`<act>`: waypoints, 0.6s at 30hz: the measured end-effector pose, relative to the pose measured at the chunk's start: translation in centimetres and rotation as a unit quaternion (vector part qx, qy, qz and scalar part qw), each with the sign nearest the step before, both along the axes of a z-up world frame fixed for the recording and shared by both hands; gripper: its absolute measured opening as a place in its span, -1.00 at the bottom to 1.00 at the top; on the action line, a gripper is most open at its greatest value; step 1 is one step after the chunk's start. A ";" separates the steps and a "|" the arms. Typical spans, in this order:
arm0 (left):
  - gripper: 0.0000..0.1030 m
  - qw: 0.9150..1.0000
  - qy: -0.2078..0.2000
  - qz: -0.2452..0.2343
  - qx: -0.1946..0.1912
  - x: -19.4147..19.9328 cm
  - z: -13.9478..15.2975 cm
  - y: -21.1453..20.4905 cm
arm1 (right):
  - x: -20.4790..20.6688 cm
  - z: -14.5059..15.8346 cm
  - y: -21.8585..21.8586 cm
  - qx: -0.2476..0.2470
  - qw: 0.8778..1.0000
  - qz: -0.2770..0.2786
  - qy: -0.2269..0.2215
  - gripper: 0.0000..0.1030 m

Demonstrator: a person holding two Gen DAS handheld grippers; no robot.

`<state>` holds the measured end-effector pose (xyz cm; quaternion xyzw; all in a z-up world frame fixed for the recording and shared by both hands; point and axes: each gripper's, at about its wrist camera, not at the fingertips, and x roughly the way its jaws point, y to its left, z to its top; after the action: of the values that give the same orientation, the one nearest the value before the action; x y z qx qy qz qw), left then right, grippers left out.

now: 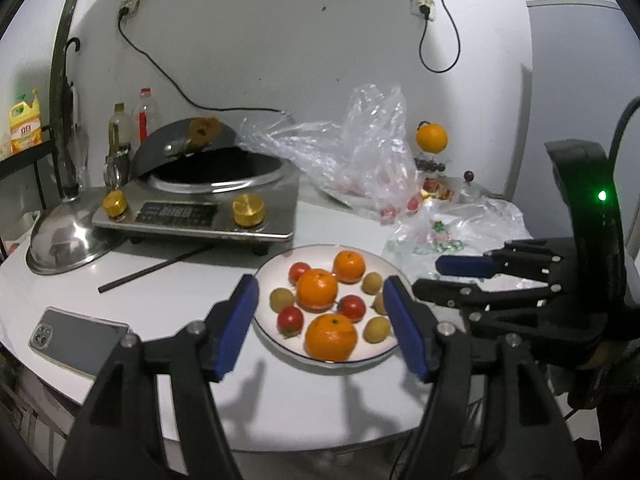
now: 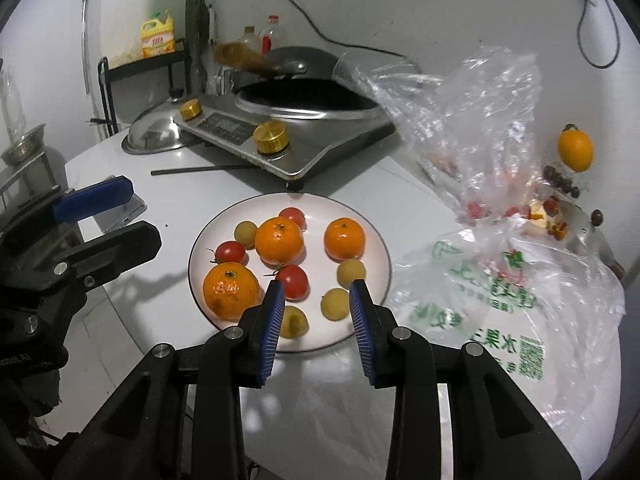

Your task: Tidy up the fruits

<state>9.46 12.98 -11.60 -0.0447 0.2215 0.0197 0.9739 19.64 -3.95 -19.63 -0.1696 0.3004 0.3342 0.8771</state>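
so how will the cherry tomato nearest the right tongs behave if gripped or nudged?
The tomato is round and glossy, so it will probably roll across the smooth plate when nudged and may slip between flat pads. It looks thin-skinned, so likely easy to crush; small, so probably light.

Plate sits mid-counter with three oranges, tomatoes and small round fruits on it. Cooker stands behind the plate, its lid lying to its left, a phone nearer left. Plastic bags heap up right of the plate, one more orange behind them.
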 end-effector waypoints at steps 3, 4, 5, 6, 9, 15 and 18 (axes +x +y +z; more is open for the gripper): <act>0.30 1.000 -0.004 -0.002 0.006 -0.7 0.5 -0.9 | -0.8 0.6 -1.2 0.008 1.000 -0.008 -0.008 -0.30; 0.30 1.000 -0.006 -0.003 0.007 -0.9 0.6 -1.2 | -1.1 0.8 -1.7 0.010 1.000 -0.010 -0.011 -0.30; 0.31 1.000 -0.008 -0.004 0.009 -1.1 0.8 -1.6 | -1.4 1.0 -2.0 0.011 1.000 -0.011 -0.013 -0.30; 0.31 1.000 -0.010 -0.003 0.011 -1.4 1.0 -2.0 | -1.8 1.2 -2.5 0.014 1.000 -0.012 -0.016 -0.30; 0.33 1.000 -0.018 -0.006 0.012 -2.1 1.7 -3.0 | -2.7 1.8 -3.5 0.018 0.999 -0.015 -0.025 -0.30; 0.45 0.999 -0.031 -0.015 0.015 -3.5 2.7 -5.4 | -4.6 3.0 -5.9 0.028 0.998 -0.026 -0.045 -0.30; 0.47 0.999 -0.034 -0.022 0.016 -4.1 2.9 -6.5 | -5.4 3.6 -7.2 0.035 0.997 -0.034 -0.054 -0.30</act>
<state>5.36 6.53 -8.68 -0.0249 0.1886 0.0002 0.9817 14.22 -11.20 -16.06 -0.1462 0.2460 0.3051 0.9083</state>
